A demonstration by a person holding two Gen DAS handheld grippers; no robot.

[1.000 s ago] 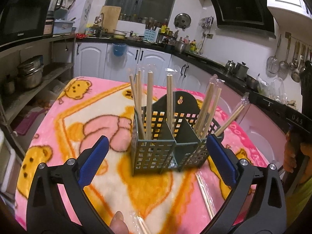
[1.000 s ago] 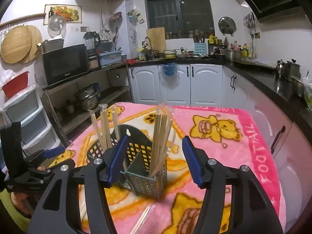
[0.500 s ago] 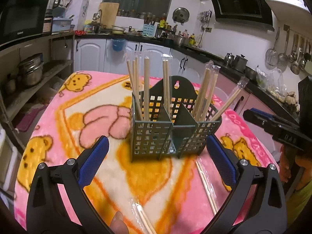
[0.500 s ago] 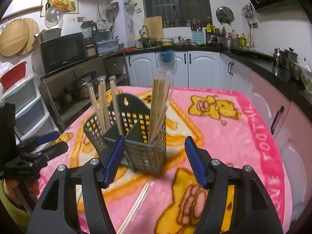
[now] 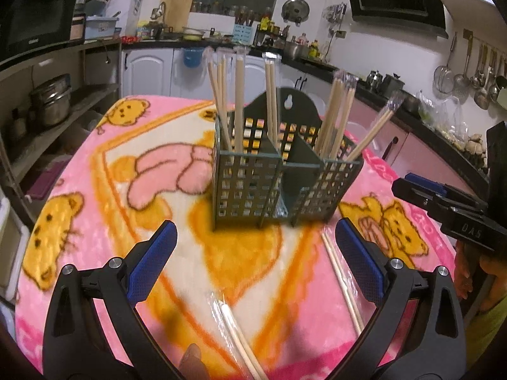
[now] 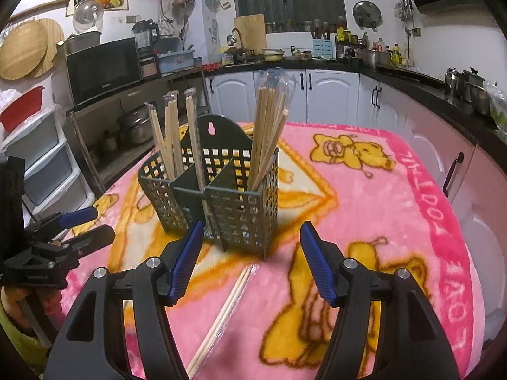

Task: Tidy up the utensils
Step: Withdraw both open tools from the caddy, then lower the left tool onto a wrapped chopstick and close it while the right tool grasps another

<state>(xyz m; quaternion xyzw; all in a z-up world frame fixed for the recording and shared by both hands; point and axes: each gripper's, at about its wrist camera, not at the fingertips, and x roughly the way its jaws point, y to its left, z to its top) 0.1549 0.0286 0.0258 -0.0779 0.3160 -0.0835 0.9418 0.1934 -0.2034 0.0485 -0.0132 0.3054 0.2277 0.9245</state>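
A dark green slotted utensil basket [image 5: 247,183] [image 6: 240,209] stands on the pink cartoon blanket [image 5: 95,164] [image 6: 396,196]. Several wrapped wooden chopsticks [image 5: 239,95] [image 6: 266,126] stand upright in its compartments. Two more wrapped pairs lie flat in front of it: one [image 5: 240,338] under my left gripper, another [image 5: 342,281] [image 6: 228,307] under the right. My left gripper [image 5: 255,237] [image 6: 101,221] hangs open above the blanket, short of the basket, with nothing between its fingers. My right gripper [image 6: 251,237] [image 5: 402,182] is also open and empty, close to the basket's corner.
The blanket-covered table sits in a kitchen. Open shelves with pots [image 5: 50,101] and a microwave [image 6: 101,66] lie to one side. White cabinets [image 6: 329,95] and a dark counter run along the back. A person's hand [image 5: 469,272] holds the right gripper.
Both grippers have sunk toward the blanket and come closer to the basket. The right gripper has come into the left wrist view at its right edge. Both stay open.
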